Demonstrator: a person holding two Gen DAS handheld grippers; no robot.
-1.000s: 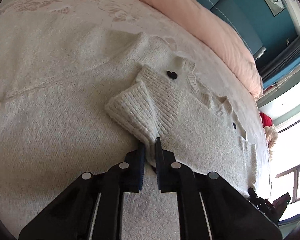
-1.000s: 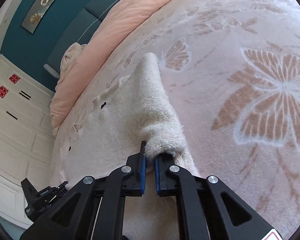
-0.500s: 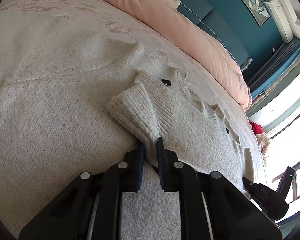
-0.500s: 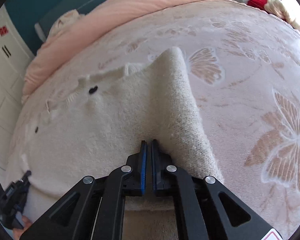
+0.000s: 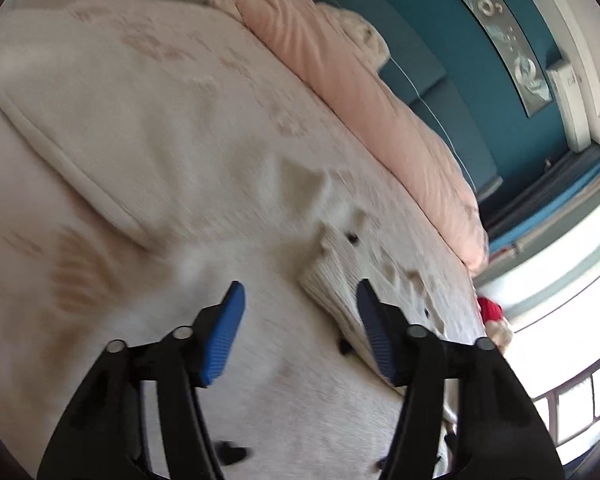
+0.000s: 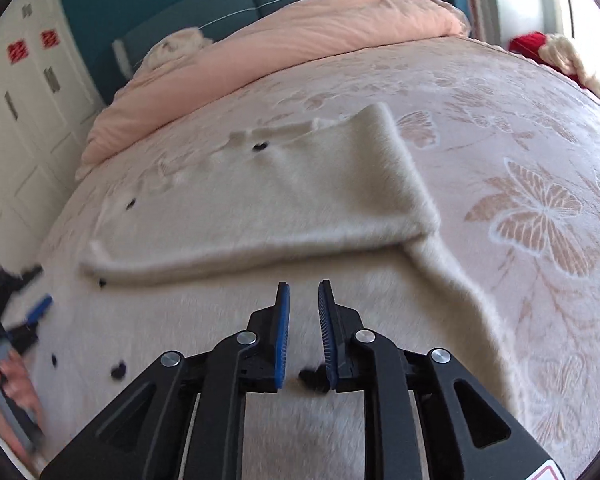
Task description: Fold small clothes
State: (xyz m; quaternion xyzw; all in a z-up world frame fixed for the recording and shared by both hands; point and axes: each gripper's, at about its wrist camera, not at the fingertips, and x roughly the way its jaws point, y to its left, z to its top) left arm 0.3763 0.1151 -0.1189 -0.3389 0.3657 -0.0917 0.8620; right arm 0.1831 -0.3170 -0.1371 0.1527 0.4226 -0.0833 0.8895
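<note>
A cream knit cardigan [image 6: 260,208] with small black buttons lies flat on the bed, its upper part folded down over its body. In the left wrist view its ribbed sleeve cuff [image 5: 336,276] lies just ahead of my right finger. My left gripper [image 5: 300,296] is open wide and empty, raised above the cardigan. My right gripper [image 6: 303,294] is open a little and empty, just short of the folded edge. My left gripper also shows at the left edge of the right wrist view [image 6: 20,320].
The bed has a pale blanket with butterfly prints [image 6: 540,216]. A pink duvet [image 6: 284,40] lies along the headboard side. A red and cream toy [image 6: 540,48] sits at the far right edge. White cabinets [image 6: 20,112] stand on the left.
Both grippers have let go of the cardigan and opened. The fold now lies flat. Both grippers have pulled back and lifted.
</note>
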